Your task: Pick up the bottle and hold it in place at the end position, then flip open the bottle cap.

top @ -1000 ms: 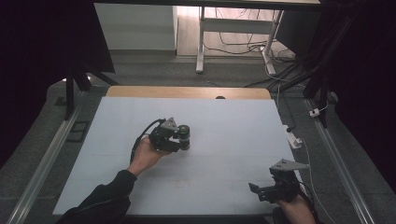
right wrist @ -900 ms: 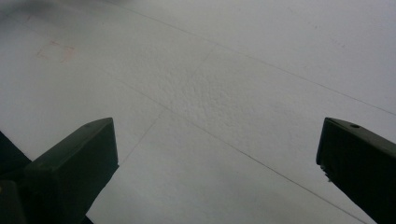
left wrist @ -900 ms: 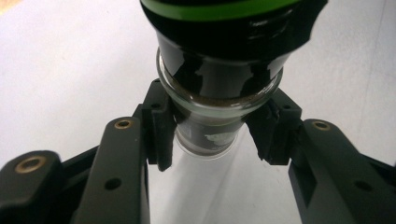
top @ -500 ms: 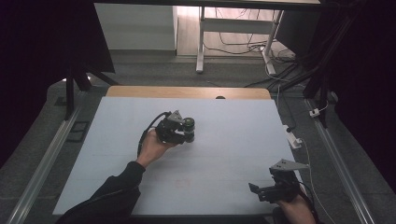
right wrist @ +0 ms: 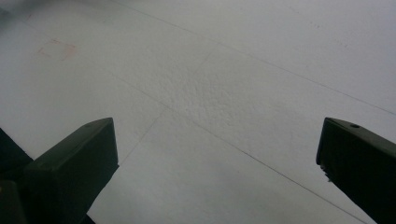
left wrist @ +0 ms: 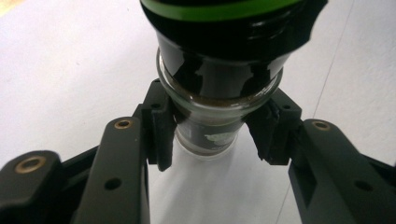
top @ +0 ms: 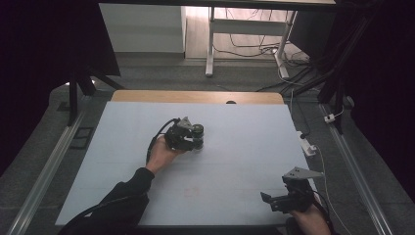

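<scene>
A dark glass jar [left wrist: 219, 70] with a green band is clamped at its clear glass end between the pads of my left gripper [left wrist: 212, 137]. In the high view, the left gripper [top: 195, 141] sits near the middle of the white table [top: 244, 127], with the jar [top: 197, 131] at its far tip, low over the surface. Whether the jar touches the table I cannot tell. My right gripper [top: 268, 199] rests at the front right of the table. Its jaws stand wide apart, and the right gripper [right wrist: 217, 154] has nothing but white tabletop between them.
A wooden strip [top: 195, 96] borders the table's far edge. Metal rails [top: 54, 161] run along both sides. A white power strip [top: 307, 145] with a cable lies just off the right edge. Desk legs and cables [top: 244, 44] stand on the floor beyond.
My left hand has carried the jar a little farther from the person and to the right, sinking slightly toward the table. The right gripper has stayed where it was.
</scene>
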{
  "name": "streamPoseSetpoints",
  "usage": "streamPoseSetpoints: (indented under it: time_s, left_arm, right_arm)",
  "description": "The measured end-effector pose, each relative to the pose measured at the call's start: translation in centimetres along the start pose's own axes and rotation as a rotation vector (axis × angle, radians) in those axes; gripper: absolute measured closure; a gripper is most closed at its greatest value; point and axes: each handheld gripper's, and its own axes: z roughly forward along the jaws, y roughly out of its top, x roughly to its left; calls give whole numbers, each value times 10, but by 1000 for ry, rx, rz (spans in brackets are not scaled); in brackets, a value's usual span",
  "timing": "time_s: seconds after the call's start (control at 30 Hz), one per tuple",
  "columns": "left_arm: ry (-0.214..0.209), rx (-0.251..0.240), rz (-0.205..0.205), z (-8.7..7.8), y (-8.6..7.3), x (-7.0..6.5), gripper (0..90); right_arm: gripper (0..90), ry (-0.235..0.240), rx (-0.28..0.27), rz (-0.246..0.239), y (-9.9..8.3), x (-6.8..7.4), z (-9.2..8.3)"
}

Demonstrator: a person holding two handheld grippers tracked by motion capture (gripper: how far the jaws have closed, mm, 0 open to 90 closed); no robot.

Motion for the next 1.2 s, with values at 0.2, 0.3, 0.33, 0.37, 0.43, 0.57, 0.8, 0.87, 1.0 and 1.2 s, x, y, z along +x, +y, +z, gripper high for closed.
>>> streamPoseSetpoints:
  time_s: [0.2, 0.3, 0.33, 0.37, 0.43, 0.57, 0.8, 0.87, 1.0, 1.2]
  left_arm:
    - [8, 24, 22, 4, -2, -1, 537]
    - [7, 22, 22, 5, -4, -1, 537]
    - [4, 18, 20, 5, -4, 0, 537]
    - [-1, 16, 19, 5, -5, 1, 537]
    - [-10, 7, 6, 6, -6, 2, 537]
    - [-12, 13, 7, 6, -5, 2, 536]
    - [-15, 13, 4, 6, -6, 2, 537]
    - [-15, 12, 4, 6, -6, 3, 537]
    - [-13, 14, 5, 6, -6, 2, 537]
    - [-12, 14, 6, 6, -6, 2, 537]
  right_arm:
    - [0, 2, 0, 0, 0, 0, 0]
    - [0, 2, -1, -1, 0, 0, -1]
    - [0, 3, -1, -2, 0, 0, -1]
    - [0, 4, -2, -1, 0, 0, -1]
    - [0, 5, -1, -3, 0, 0, -1]
    - [0, 2, 0, -5, 0, 0, 0]
    - [0, -9, -28, -7, -1, 1, -3]
    - [0, -14, -35, -7, -1, 1, -4]
    - [0, -9, -55, 7, -1, 0, -6]
    - [0, 7, -66, -1, 0, 1, -7]
